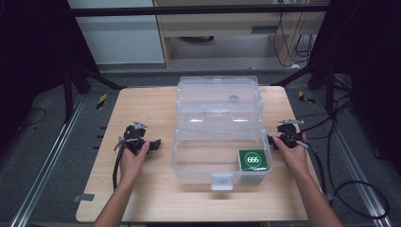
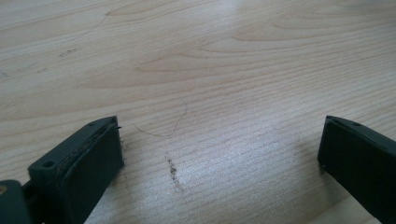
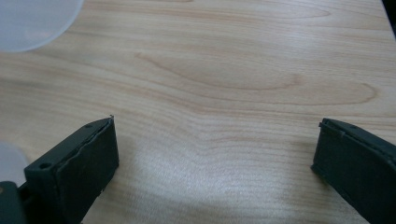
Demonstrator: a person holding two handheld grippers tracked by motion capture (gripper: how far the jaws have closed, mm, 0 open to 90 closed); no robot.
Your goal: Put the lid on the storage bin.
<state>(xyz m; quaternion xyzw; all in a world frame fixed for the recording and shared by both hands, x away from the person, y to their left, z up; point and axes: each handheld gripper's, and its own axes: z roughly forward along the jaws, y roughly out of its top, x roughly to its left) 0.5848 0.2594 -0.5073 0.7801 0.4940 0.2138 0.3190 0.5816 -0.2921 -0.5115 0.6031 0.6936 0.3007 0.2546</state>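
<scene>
Clear, lidded plastic storage box [image 1: 220,137] holding a green "666" packet [image 1: 253,160]; likely light, rigid, slippery, best gripped by its rim. Left gripper [image 2: 219,154] and right gripper [image 3: 215,151]: jaws wide apart, empty.

A lab: metal frame rails [image 1: 45,156], trailing cables [image 1: 359,189], wooden table [image 1: 142,104].

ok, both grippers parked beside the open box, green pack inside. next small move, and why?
Probably bring the right gripper up over the rim of the clear box toward the green pack. Its jaws stand open and empty over bare table, and it sits beside the corner where the pack lies. The left gripper, also open, is farther off.
</scene>
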